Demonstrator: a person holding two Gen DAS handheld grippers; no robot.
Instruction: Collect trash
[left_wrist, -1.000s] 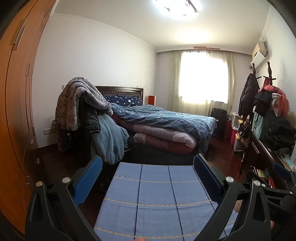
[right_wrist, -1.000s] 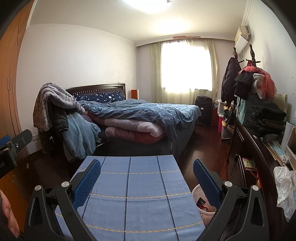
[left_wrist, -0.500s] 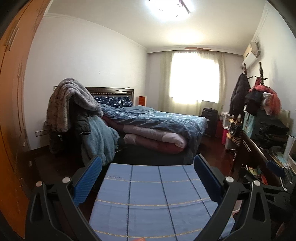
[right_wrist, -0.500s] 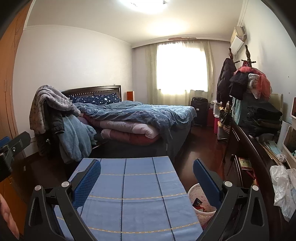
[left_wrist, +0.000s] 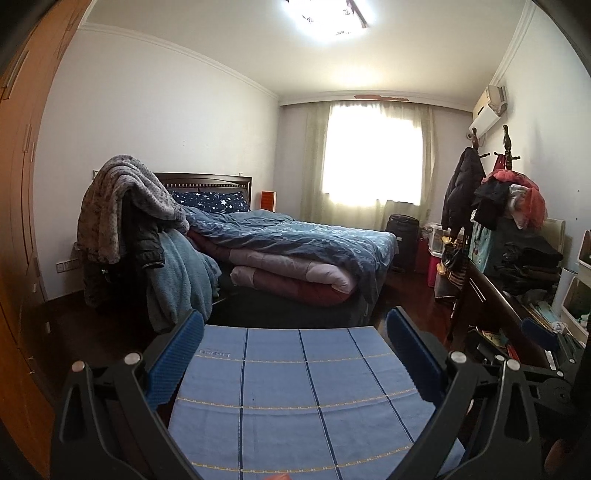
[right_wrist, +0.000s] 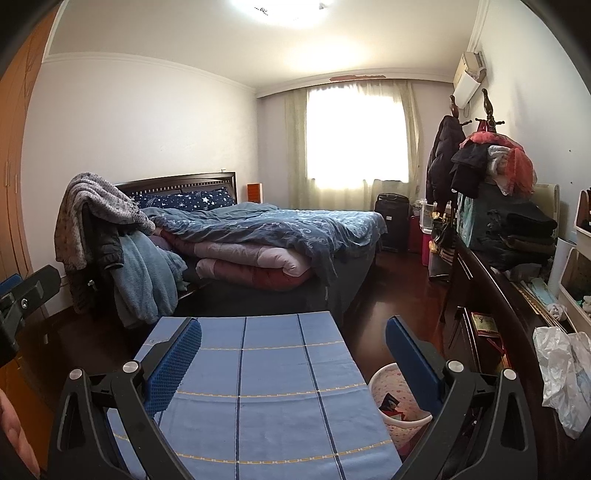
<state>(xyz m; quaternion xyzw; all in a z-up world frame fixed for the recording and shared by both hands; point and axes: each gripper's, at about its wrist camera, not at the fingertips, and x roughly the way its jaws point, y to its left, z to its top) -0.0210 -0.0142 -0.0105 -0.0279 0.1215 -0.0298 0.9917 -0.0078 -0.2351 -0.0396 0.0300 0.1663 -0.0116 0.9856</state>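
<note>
My left gripper (left_wrist: 295, 347) is open and empty, held above a table with a blue checked cloth (left_wrist: 295, 398). My right gripper (right_wrist: 293, 347) is open and empty over the same cloth (right_wrist: 258, 387). A pale pink waste bin (right_wrist: 397, 410) with scraps inside stands on the floor right of the table, partly behind the right finger. A crumpled white plastic bag (right_wrist: 561, 369) lies on the dark dresser at the right. The right gripper's blue tip shows in the left wrist view (left_wrist: 539, 334).
A bed with blue and pink quilts (left_wrist: 295, 254) fills the middle of the room. A chair piled with blankets (left_wrist: 140, 240) stands at its left. An orange wardrobe (left_wrist: 18, 221) lines the left. A cluttered dark dresser (right_wrist: 517, 314) and coat rack (right_wrist: 480, 155) line the right.
Both grippers have swung a little to the right and tilted upward; the bed and window shifted left in both views. Both stay open and empty.
</note>
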